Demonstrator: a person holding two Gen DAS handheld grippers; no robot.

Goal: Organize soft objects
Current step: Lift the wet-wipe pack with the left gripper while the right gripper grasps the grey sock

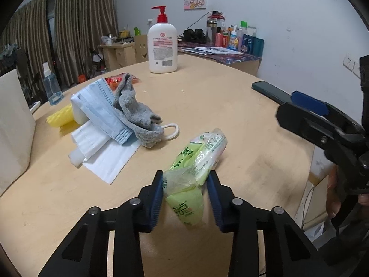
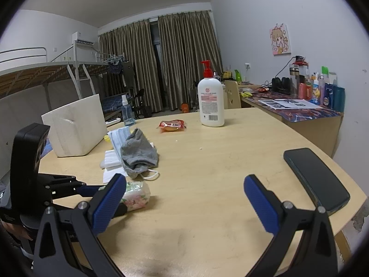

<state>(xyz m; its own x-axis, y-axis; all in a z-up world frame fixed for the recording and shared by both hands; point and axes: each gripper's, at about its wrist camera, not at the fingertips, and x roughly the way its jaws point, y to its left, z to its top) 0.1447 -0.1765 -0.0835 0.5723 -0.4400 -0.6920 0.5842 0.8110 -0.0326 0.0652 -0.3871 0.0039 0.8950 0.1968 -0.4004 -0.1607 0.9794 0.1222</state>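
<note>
Two fingers of the left gripper [image 1: 185, 198] are pinched on a green tissue pack [image 1: 196, 161]; the right gripper [image 2: 184, 205] fingers are held spread above the worktop [image 2: 207, 161].

Lotion bottle [image 2: 211, 97], phone [image 2: 317, 179], spray bottle [image 1: 52, 88] on table [image 2: 219, 161].

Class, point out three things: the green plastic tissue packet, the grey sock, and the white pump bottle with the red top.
Green plastic tissue packet [image 1: 184, 204], left wrist view, lower printed face.
Grey sock [image 1: 136, 113], left wrist view, middle folds.
White pump bottle with red top [image 2: 211, 102], right wrist view, label.
</note>
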